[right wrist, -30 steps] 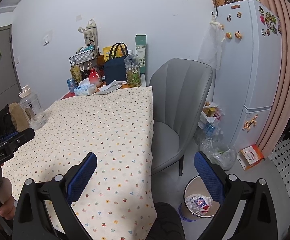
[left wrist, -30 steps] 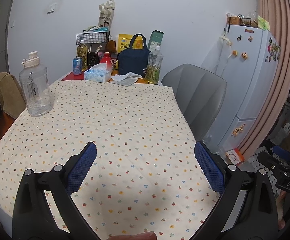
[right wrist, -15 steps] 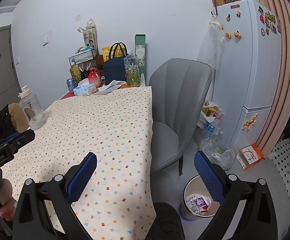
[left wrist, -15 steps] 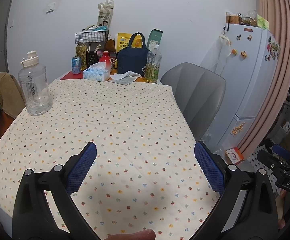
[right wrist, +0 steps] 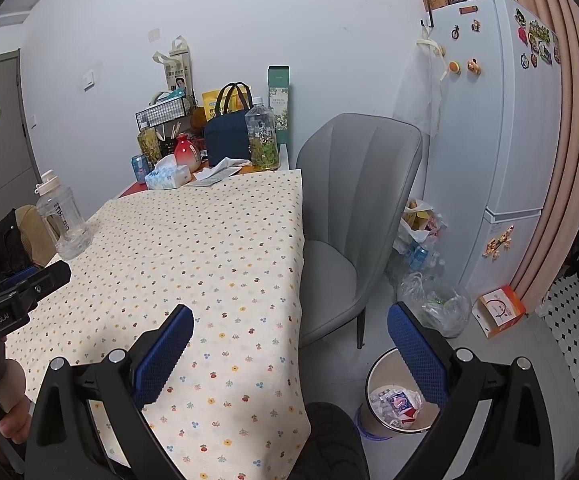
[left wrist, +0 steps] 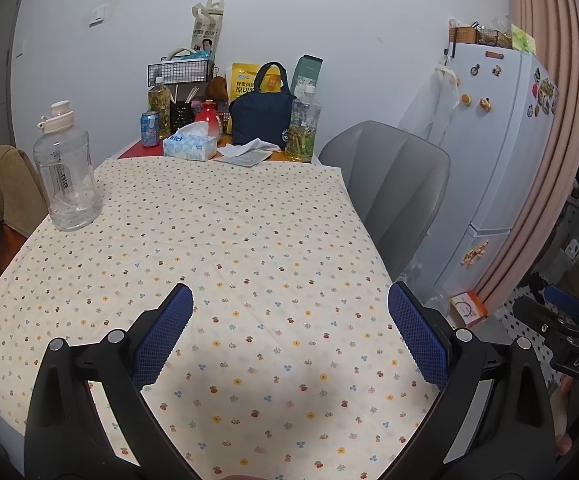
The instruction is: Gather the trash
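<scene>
Right wrist view: we noted the trash bin [right wrist: 373, 376] on the floor beside the grey chair [right wrist: 353, 216], holding white and red wrappers. We held the left gripper [left wrist: 289, 320] and right gripper [right wrist: 289, 336] wide apart, empty, above the tablecloth [left wrist: 229, 240]. Compared with one second earlier, both views had barely shifted

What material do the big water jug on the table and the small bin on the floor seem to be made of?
Water jug: clear hard plastic, glossy; you see through its walls, and the cap is opaque white. Bin: probably smooth matte plastic, pale wall; metal cannot be excluded.
</scene>
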The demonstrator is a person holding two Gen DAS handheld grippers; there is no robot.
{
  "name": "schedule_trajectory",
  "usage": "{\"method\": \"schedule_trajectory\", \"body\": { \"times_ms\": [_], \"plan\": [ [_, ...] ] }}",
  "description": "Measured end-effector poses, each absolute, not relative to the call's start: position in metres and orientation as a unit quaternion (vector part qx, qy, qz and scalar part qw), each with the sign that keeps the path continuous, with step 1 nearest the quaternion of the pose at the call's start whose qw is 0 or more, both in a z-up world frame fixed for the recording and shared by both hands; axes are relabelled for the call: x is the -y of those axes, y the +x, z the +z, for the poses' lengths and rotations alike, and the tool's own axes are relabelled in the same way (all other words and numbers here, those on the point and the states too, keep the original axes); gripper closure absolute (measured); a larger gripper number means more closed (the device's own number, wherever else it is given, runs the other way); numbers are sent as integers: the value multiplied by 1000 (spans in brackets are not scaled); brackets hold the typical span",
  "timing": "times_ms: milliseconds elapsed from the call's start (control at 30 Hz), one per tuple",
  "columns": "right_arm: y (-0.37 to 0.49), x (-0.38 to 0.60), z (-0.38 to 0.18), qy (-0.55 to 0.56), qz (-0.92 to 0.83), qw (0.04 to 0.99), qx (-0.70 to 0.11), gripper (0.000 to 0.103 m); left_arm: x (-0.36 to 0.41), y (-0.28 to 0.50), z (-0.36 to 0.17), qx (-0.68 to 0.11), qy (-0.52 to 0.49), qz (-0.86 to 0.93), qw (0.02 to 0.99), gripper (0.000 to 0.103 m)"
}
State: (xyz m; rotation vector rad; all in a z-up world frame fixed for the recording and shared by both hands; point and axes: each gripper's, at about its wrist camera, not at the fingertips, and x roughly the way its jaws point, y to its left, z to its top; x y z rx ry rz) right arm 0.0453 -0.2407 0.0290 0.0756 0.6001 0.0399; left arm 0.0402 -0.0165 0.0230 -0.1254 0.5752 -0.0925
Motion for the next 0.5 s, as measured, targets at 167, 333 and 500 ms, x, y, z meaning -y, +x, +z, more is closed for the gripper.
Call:
{"method": "schedule_trajectory", "body": {
  "times_ms": [167, 333, 500],
  "plan": [
    [45, 241, 29, 37, 20, 954, -295, 8, 17, 41, 22, -284, -60, -48, 956, 6],
    [46, 242, 27, 36, 17, 954, -297, 8, 17, 43, 20, -290, -57, -48, 954, 6],
    [50, 238, 21, 32, 16, 953, -302, 8, 13, 48, 12, -300, -63, -48, 951, 6]
  ]
}}
